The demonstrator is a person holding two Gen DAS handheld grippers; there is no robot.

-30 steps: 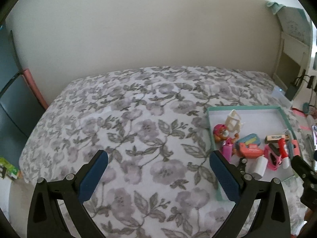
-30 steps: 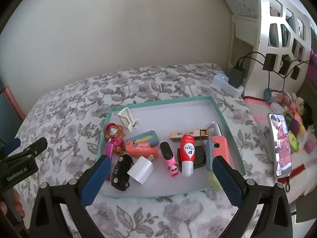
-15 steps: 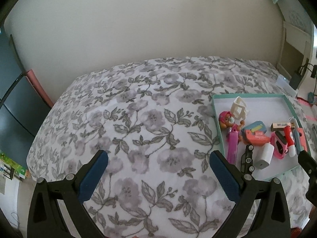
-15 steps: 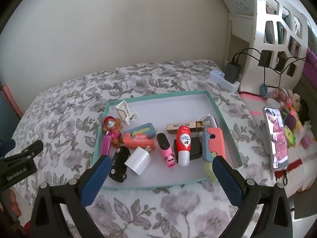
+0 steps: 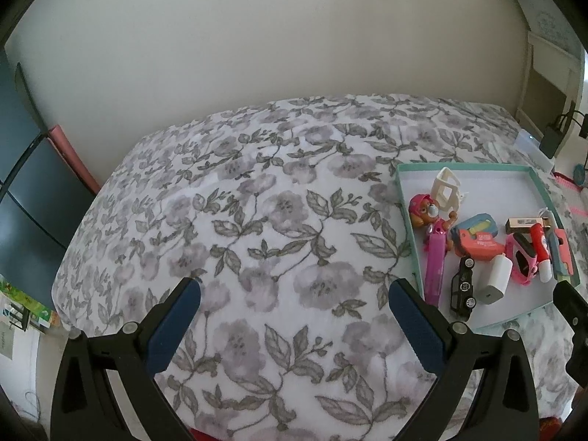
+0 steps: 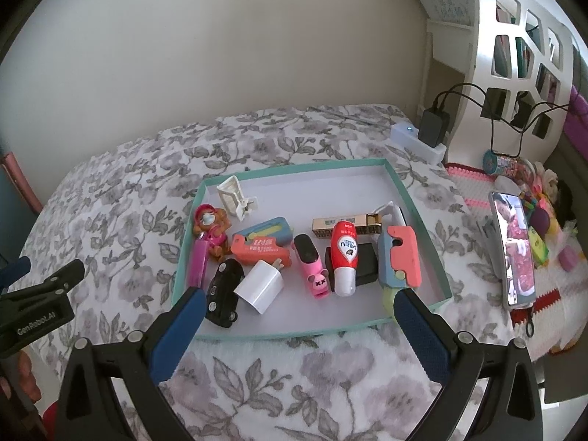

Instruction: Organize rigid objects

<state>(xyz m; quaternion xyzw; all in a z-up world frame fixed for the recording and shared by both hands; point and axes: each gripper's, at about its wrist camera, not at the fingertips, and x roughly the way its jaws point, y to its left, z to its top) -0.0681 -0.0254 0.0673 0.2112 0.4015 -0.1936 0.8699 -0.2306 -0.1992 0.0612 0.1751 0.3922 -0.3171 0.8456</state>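
Observation:
A teal-rimmed white tray (image 6: 402, 198) (image 5: 404, 220) lies on the flowered bedspread (image 5: 257, 220) and holds several small items. Among them are a black toy car (image 6: 222, 292) (image 5: 463, 288), a white charger cube (image 6: 260, 286) (image 5: 496, 282), a pink toy dog figure (image 6: 210, 226) (image 5: 422, 209), a red-and-white tube (image 6: 343, 257) and a coral folding block (image 6: 402, 255). My right gripper (image 6: 299, 325) hovers open just before the tray's near rim. My left gripper (image 5: 294, 307) is open over bare bedspread, left of the tray. Nothing is held.
A phone (image 6: 512, 250) with a lit screen stands right of the tray among small toys. A white power strip with a black charger (image 6: 422, 136) lies behind the tray. A white cut-out shelf (image 6: 522, 47) stands at right. The bedspread's left edge drops off near a dark cabinet (image 5: 22, 198).
Both grippers have drawn back and upward from the tray, so it looks smaller and farther. The jaws stay open; the items in the tray have not moved.

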